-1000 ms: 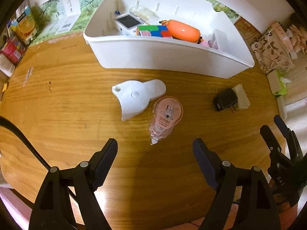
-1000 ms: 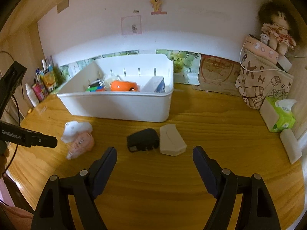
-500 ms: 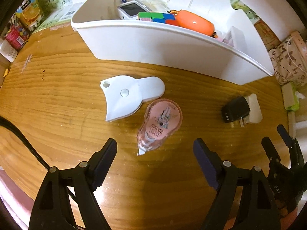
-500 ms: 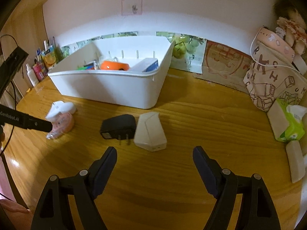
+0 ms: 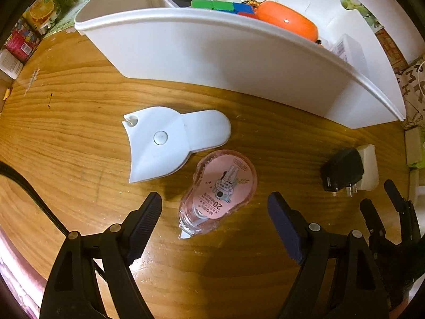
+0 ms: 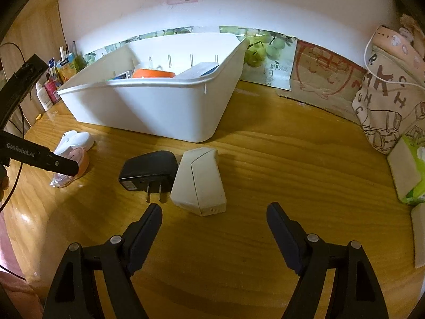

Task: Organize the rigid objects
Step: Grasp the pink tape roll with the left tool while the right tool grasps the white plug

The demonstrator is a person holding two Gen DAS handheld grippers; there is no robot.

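Left wrist view: my left hand-held gripper (image 5: 214,222) is spread wide and holds nothing, with the pink tape dispenser (image 5: 217,195) lying flat on the desk (image 5: 79,138) right between my fingertips, nozzle end toward me.
Neighbour: white flat gadget (image 5: 170,143) sits just beside the dispenser, and I can't tell if they touch.
Bin: white bin (image 5: 225,55) stands beyond them, already holding an orange case (image 5: 288,22) and coloured blocks (image 5: 220,5).
Left-side risk: the dispenser is smooth and rounded, so I reckon closing off-centre could squirt it out sideways or nudge the white gadget.

Right wrist view: my right hand-held gripper (image 6: 213,224) is also wide apart and empty, low over the desk.
Targets: cream adapter (image 6: 199,183) is just ahead, and the black charger (image 6: 148,171) lies against its left side, prongs pointing toward me.
Right-side risk: with those two pressed together, my left finger may catch the charger's prongs and drag both.
Shared risk: my other gripper's finger shows at the left edge here, so lifting both toward the bin at once could make them collide.
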